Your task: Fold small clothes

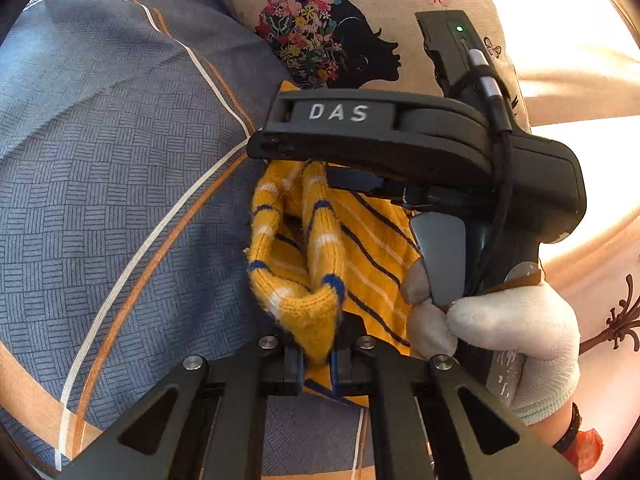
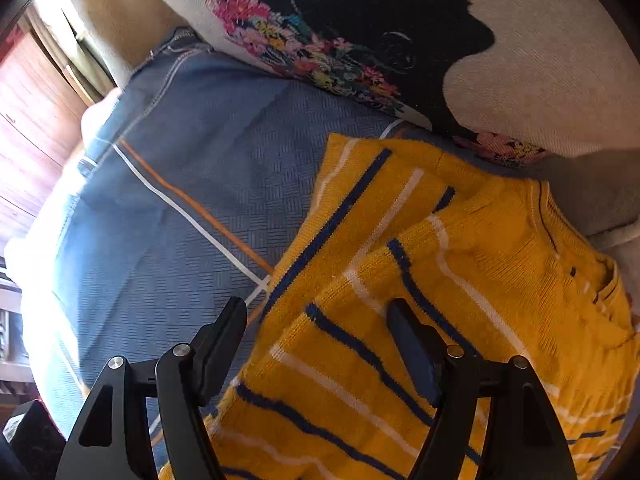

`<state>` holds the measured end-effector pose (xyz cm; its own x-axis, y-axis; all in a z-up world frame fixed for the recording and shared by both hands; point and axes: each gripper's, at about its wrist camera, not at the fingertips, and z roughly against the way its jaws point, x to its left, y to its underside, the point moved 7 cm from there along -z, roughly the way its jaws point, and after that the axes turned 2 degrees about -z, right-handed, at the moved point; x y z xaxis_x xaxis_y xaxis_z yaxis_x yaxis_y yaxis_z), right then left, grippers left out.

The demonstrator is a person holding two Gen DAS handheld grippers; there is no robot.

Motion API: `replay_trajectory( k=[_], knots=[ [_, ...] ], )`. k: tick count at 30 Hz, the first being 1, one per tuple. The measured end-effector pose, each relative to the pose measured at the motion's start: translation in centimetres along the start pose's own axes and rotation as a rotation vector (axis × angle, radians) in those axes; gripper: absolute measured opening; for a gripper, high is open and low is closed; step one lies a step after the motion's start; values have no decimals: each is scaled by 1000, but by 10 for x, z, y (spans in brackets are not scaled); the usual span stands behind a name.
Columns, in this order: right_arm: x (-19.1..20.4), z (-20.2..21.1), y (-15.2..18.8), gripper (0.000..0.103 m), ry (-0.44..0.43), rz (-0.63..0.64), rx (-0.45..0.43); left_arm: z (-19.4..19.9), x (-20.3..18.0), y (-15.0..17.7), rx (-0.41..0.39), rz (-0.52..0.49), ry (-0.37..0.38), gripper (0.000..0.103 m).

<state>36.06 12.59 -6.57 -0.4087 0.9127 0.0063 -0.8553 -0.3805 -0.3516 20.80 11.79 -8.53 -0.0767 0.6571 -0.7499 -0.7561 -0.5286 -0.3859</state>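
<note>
On the blue patterned bedsheet point(image 2: 192, 200), just below the cushion printed with a flower-haired silhouette point(image 2: 400, 20), lies the yellow striped sweater point(image 2: 460, 280), partly doubled over itself.

Left first: the left tool point(image 1: 318, 364) is clamped on a bunched knit edge of the sweater point(image 1: 304, 292), apparently a sleeve or cuff, lifted clear of the body panel. The right tool point(image 2: 316, 344) stands spread wide, one finger over the sheet and the other over the sweater, gripping nothing.

To do this fold well, I would judge that the left grip should carry the bunched edge across toward the cushion side in one smooth pass, keeping the knit taut enough that it does not roll. The right tool could press the body panel flat near the crease line so the whole garment does not drag along the sheet.

The left wrist view alone shows the pinch itself, plus the right tool's body point(image 1: 400, 136) and the white-gloved hand point(image 1: 512, 328) squeezing its trigger. The right wrist view alone shows the sweater's broad layout: the neckline away from the cushion, the overlapping panels, and the bare sheet beside it.
</note>
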Motion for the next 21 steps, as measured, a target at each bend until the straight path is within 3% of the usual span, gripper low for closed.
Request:
replay_trajectory(
  k=[1, 2, 4, 6, 12, 21],
  knots=[
    [0, 1, 2, 61, 51, 24, -12, 0, 0, 0, 0, 3, 0, 7],
    [0, 2, 3, 57, 70, 41, -27, 1, -1, 1, 1, 5, 1, 7],
    [-3, 12, 8, 38, 54, 50, -70, 3, -4, 2, 0, 2, 3, 6],
    [-14, 28, 14, 22, -15, 2, -106, 6, -14, 4, 1, -16, 9, 7],
    [-76, 85, 38, 16, -130, -129, -249, 2, -76, 23, 17, -139, 47, 7],
    [-230, 151, 116, 16, -192, -410, -380, -58, -182, 90, 148, -300, 124, 7]
  ],
)
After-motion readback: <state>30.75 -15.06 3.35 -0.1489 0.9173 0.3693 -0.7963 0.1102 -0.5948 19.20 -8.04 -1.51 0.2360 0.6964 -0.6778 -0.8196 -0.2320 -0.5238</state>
